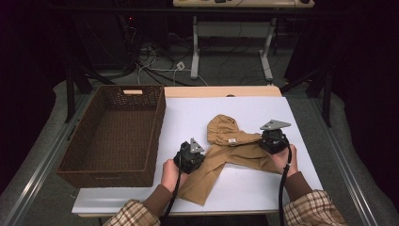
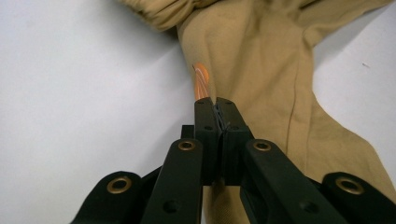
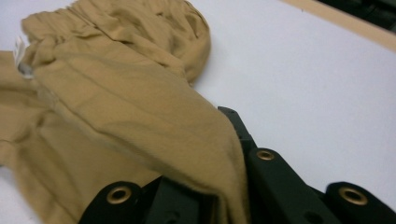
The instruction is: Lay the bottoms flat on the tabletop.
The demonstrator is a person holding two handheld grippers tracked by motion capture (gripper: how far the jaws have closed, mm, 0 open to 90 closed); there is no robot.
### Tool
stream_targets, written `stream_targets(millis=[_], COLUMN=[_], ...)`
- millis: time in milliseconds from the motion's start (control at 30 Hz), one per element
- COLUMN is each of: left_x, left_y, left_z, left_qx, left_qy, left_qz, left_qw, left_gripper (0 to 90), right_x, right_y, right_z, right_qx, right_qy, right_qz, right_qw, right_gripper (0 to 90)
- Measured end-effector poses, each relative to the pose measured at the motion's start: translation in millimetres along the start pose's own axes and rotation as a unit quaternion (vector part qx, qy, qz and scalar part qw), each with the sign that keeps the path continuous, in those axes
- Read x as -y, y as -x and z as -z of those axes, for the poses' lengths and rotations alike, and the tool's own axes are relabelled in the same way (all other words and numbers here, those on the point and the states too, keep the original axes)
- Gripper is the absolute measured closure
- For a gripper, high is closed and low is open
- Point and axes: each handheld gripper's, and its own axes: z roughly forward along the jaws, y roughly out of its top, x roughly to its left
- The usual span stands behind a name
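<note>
Both grippers, left (image 1: 195,155) and right (image 1: 269,139), are clenched on the tan trousers (image 1: 226,155) lying crumpled mid-counter (image 1: 188,117) beside the wicker basket (image 1: 113,132), and I judge each thin pinch of cloth could slip out under uneven lifting.

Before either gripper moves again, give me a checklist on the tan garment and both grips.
1. Left gripper shut on the tan garment: ok, the jaws meet with the cloth's edge pinched between them.
2. Right gripper shut on the garment: ok, cloth drapes over the jaws and hides the pads, but the jaws read as closed.
3. Garment flat on the white table: not ok, the waistband end is bunched and folded over.
4. Wicker basket free to receive: ok, nothing lies inside.
5. Garment within the table edge: ok, the lower leg ends short of the near edge.
</note>
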Motion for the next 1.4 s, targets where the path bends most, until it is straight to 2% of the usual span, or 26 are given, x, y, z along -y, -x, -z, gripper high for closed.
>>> stream_targets(millis=[67, 133, 200, 333, 400, 500, 733, 933, 1100, 1200, 1300, 1400], left_x=[0.6, 1.0, 1.2, -0.3, -2.1, -5.5, -8.8, -9.1, -11.3, -12.2, -13.7, -15.6], left_y=[0.0, 0.3, -0.6, -5.3, -6.4, -7.2, -7.5, -8.6, -8.2, -9.1, -10.0, -11.1], left_z=[-1.4, -3.9, -5.2, -6.8, -8.6, -12.5, -21.5, -26.3, -29.6, -31.2, -32.6, -34.8], left_qx=[0.002, 0.001, 0.001, 0.006, 0.005, 0.008, 0.008, 0.01, 0.009, 0.008, 0.004, 0.001], left_qy=[-0.007, -0.01, -0.011, -0.006, -0.004, -0.003, -0.006, -0.009, -0.01, -0.008, -0.008, -0.007], left_qz=[-0.001, -0.002, 0.0, 0.009, 0.014, 0.019, 0.026, 0.031, 0.031, 0.037, 0.036, 0.041], left_qw=[1.0, 0.9999, 0.9999, 0.9999, 0.9999, 0.9998, 0.9996, 0.9994, 0.9994, 0.9992, 0.9993, 0.9991], left_gripper=[88.3, 87.5, 83.0, 66.5, 59.1, 55.5, 53.1, 53.0, 52.5, 52.2, 50.8, 49.0], right_x=[4.0, 7.8, 10.2, 8.7, 5.8, 0.9, -5.4, -9.7, -16.2, -19.0, -21.3, -22.5], right_y=[5.2, 5.6, 4.0, 4.7, 3.2, -3.0, -18.8, -31.1, -43.8, -54.1, -63.0, -69.6], right_z=[-5.4, -13.4, -19.3, -18.2, -15.9, -12.6, -9.0, -3.2, 2.7, 4.6, 6.9, 8.1], right_qx=[-0.008, -0.013, -0.019, -0.04, -0.041, -0.039, -0.056, -0.058, -0.05, -0.051, -0.052, -0.051], right_qy=[-0.016, -0.037, -0.057, -0.053, -0.047, -0.042, -0.051, -0.045, -0.036, -0.029, -0.021, -0.018], right_qz=[-0.017, -0.012, -0.007, -0.013, -0.004, 0.02, 0.059, 0.086, 0.113, 0.134, 0.153, 0.163], right_qw=[0.9997, 0.9992, 0.9982, 0.9977, 0.998, 0.9982, 0.9954, 0.9936, 0.9917, 0.9893, 0.9867, 0.9852], right_gripper=[87.2, 86.8, 85.3, 72.8, 59.7, 45.7, 32.4, 27.1, 23.6, 29.5, 39.7, 42.6])
